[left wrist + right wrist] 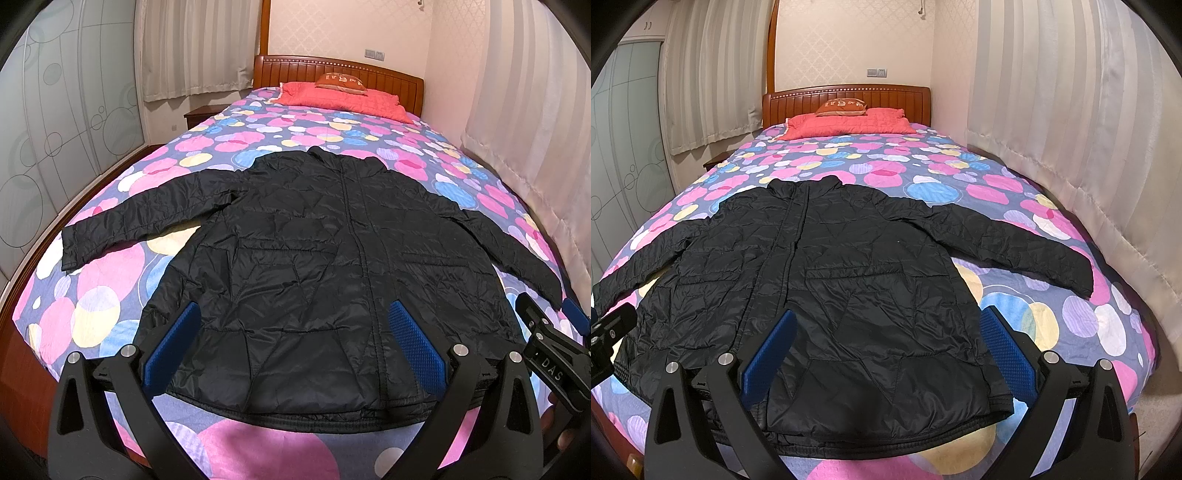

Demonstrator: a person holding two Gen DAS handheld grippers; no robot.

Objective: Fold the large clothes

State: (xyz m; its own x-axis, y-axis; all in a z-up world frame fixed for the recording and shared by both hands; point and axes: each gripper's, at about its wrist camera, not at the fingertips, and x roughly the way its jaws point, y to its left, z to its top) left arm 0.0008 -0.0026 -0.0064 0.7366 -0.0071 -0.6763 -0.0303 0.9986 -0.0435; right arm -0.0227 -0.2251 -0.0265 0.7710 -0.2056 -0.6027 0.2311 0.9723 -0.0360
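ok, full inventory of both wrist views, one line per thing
jacket: 1, black quilted, flat on bed, sleeves spread, zip up
bedspread: 1, purple with pink, blue, yellow circles, covers bed
quilt: 1, red, at head of bed
cushion: 1, orange-brown, on red quilt
headboard: 1, brown wood, far end
curtains: cream, both sides of the bed
wardrobe doors: frosted, circle pattern, left
left claw: open, blue pads, above hem
right claw: open, blue pads, above hem
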